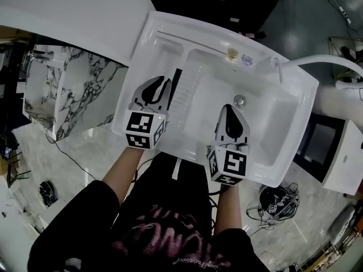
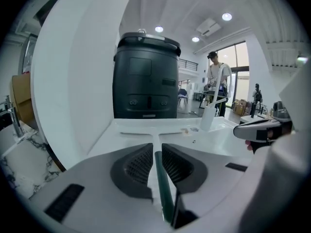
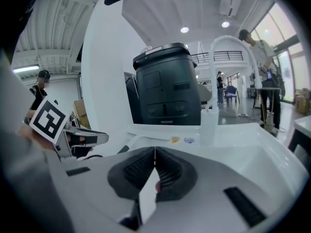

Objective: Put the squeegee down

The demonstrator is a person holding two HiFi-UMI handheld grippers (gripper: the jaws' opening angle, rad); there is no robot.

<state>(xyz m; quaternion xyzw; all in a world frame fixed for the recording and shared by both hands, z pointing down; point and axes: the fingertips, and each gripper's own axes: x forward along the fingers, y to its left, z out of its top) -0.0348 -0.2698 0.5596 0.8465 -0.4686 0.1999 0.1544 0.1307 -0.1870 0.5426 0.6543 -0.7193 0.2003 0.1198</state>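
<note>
Surface: white sink (image 1: 272,129), deep basin on the right, flat ledge on the left
Squeegee (image 1: 176,88): lying flat on the left ledge, handle toward the person, blade at the far end
Left tongs (image 1: 157,85): narrowly apart, pads not pressing; the handle shows through the gap below
Right tongs (image 1: 229,111): closed, empty, over the basin
Handling: judged light and stiff, rubber edge soft; take hold mid-handle, wet plastic may slip

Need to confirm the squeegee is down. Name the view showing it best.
Left gripper view: the squeegee lies on the sink, dark handle running up to its crossbar. Head view shows just the handle beside the left gripper. Right gripper view shows nothing clear of it.
</note>
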